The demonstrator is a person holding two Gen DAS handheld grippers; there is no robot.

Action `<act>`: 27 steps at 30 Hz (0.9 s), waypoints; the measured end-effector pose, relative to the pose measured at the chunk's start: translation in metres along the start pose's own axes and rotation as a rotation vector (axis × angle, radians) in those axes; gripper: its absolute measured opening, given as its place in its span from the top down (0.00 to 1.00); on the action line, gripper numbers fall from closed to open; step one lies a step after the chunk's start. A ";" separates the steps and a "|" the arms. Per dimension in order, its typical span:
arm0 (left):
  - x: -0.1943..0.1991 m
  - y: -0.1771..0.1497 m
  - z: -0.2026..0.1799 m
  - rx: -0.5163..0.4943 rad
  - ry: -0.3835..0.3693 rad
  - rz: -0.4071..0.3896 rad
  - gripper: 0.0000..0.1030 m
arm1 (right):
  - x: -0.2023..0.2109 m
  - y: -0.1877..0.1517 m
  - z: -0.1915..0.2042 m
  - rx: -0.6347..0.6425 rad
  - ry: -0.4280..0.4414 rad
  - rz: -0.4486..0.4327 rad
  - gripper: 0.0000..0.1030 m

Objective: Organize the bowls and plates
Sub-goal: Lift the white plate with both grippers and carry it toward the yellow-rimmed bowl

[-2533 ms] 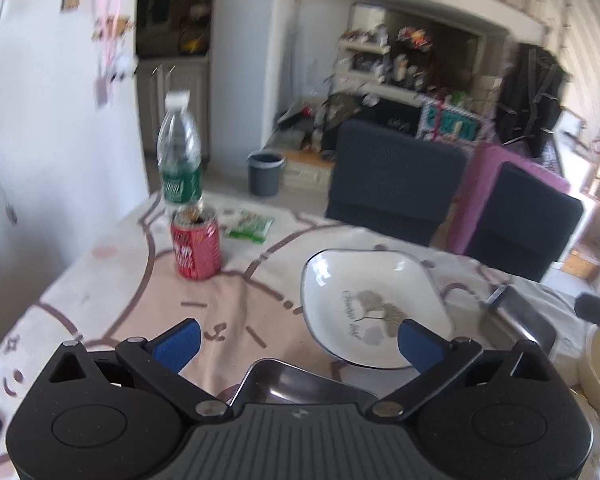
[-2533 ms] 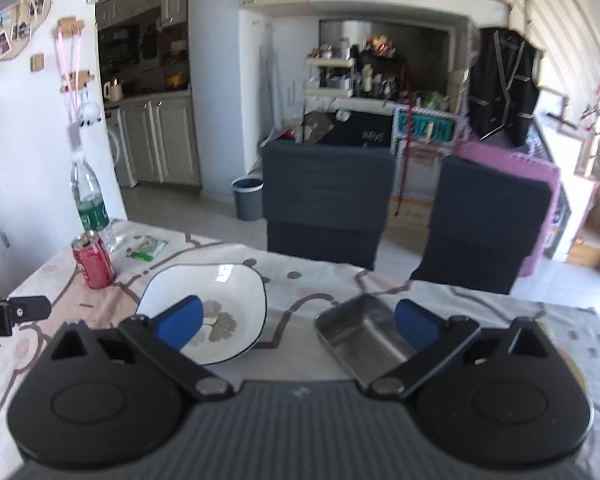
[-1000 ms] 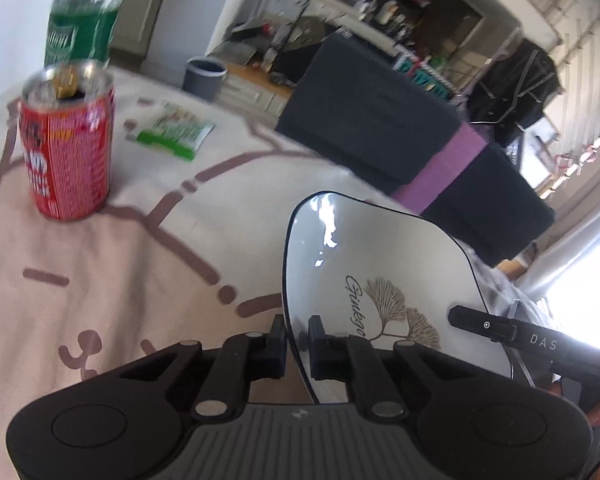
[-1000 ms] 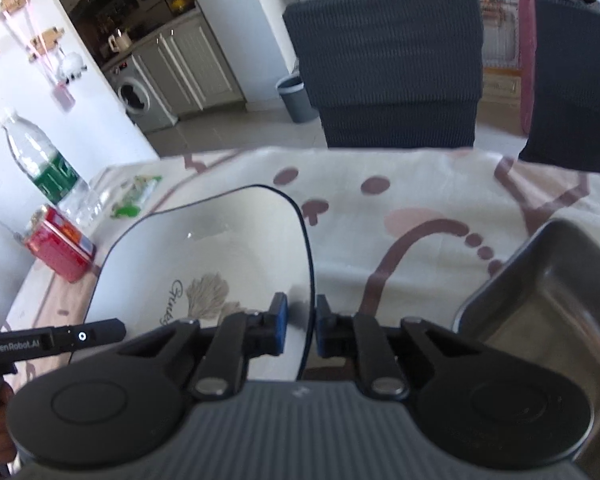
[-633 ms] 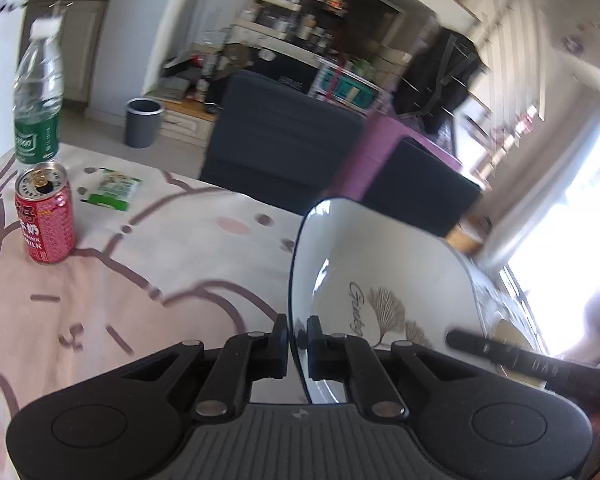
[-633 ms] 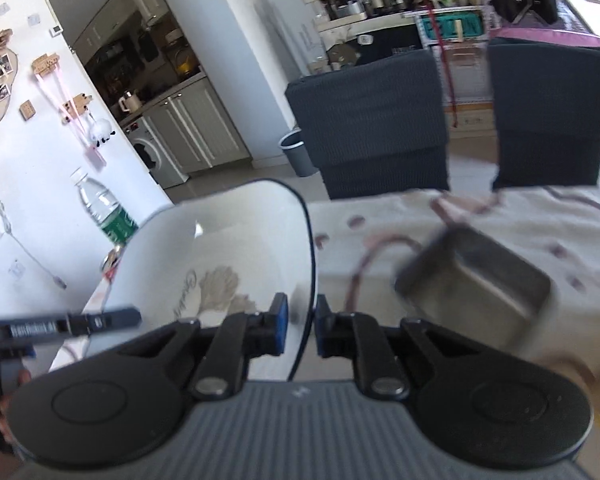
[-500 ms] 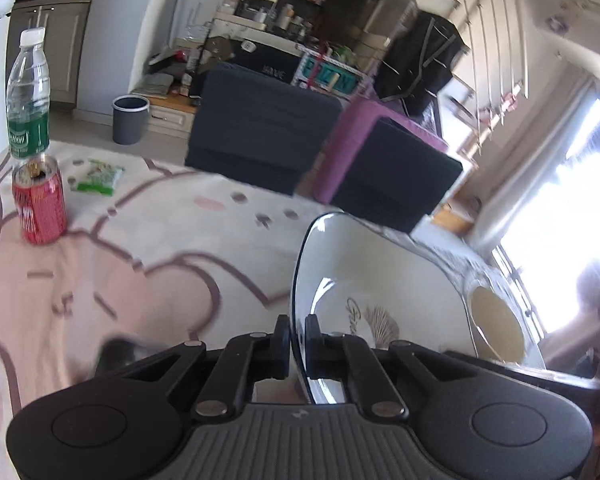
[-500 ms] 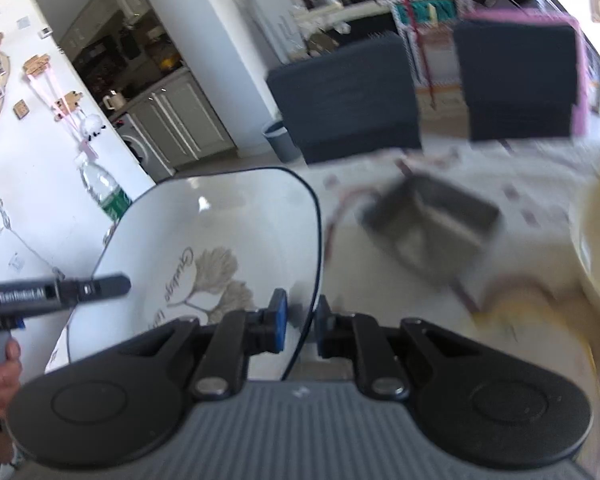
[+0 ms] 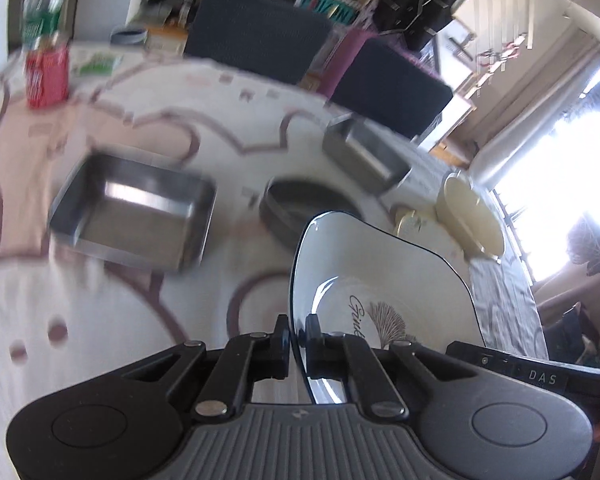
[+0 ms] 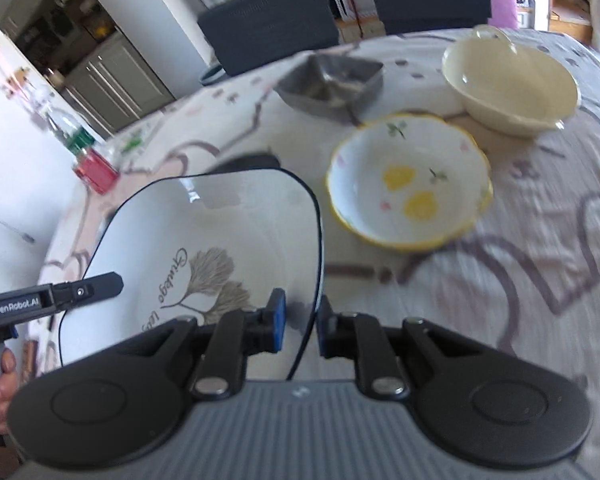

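A white squarish plate (image 9: 384, 280) with a dark rim and a leaf print is held in the air between both grippers. My left gripper (image 9: 297, 338) is shut on its left rim. My right gripper (image 10: 302, 322) is shut on its right rim, and the plate (image 10: 204, 248) fills the left of that view. Below on the table sit a yellow-rimmed flowered bowl (image 10: 410, 180), a cream bowl (image 10: 508, 80) behind it, and a grey metal dish (image 10: 332, 80).
A square metal tray (image 9: 136, 212), a dark round dish (image 9: 300, 208) and a second metal tray (image 9: 364, 156) lie on the patterned tablecloth (image 9: 80, 320). A red can (image 9: 46, 72) and a water bottle (image 9: 40, 12) stand far left. Dark chairs (image 9: 260, 28) line the far side.
Both grippers closed on the plate, lifted it and carried it to the right across the table. The trays and the bowls have come into view below.
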State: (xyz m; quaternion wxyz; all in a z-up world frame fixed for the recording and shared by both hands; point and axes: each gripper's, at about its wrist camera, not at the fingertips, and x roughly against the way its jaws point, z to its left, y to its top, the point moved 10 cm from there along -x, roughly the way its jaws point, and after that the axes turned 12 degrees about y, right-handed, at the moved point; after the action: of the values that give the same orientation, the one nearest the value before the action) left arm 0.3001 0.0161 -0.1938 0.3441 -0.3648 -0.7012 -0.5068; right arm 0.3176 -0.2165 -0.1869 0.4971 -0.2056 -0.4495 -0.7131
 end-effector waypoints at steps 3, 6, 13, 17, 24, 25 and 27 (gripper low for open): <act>-0.009 -0.012 0.006 0.031 0.025 0.058 0.93 | -0.009 -0.016 -0.007 -0.019 -0.025 0.040 0.82; -0.022 -0.025 0.011 0.052 0.064 0.119 0.92 | -0.023 -0.031 -0.013 -0.052 -0.028 0.093 0.82; -0.038 -0.027 0.024 0.084 0.098 0.164 0.91 | -0.044 -0.040 -0.014 -0.058 -0.066 0.143 0.83; -0.045 -0.027 0.027 0.101 0.095 0.188 0.91 | -0.052 -0.040 -0.014 -0.059 -0.063 0.150 0.83; -0.049 -0.024 0.025 0.101 0.102 0.185 0.90 | -0.056 -0.036 -0.015 -0.062 -0.069 0.147 0.84; -0.049 -0.024 0.025 0.101 0.104 0.184 0.90 | -0.055 -0.037 -0.014 -0.064 -0.072 0.148 0.84; -0.049 -0.025 0.025 0.100 0.106 0.183 0.90 | -0.056 -0.036 -0.015 -0.070 -0.075 0.147 0.84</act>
State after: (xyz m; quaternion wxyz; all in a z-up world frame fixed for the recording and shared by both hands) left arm 0.3005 0.0262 -0.2531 0.4433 -0.3825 -0.6702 -0.4561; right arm 0.3111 -0.1955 -0.2521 0.5236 -0.2817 -0.4264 -0.6817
